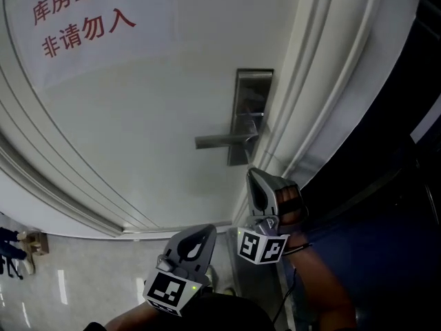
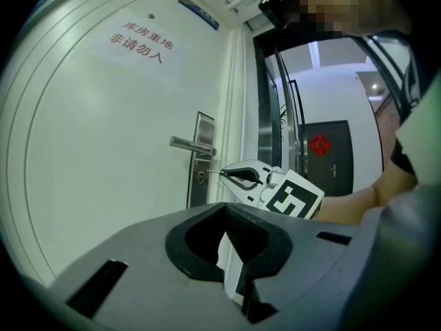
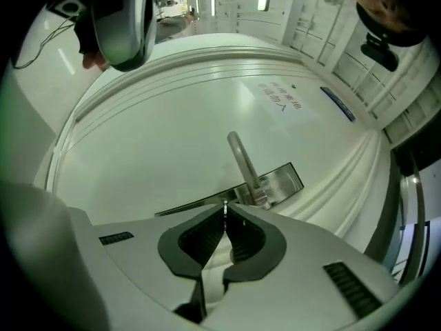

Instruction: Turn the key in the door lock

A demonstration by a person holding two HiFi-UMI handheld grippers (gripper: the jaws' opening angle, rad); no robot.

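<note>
Just 1 door (image 1: 138, 116), 1 handle (image 1: 220, 141), 1 key (image 3: 225, 206).
It is pinched by the right gripper (image 3: 225, 213); the left gripper (image 2: 225, 205) is closed, empty.

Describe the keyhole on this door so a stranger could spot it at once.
On the white door with red characters, find the tall metal lock plate near its right edge. The keyhole is the small round spot on that plate just below the horizontal lever handle, level with the thin key that the right gripper holds toward it.
</note>
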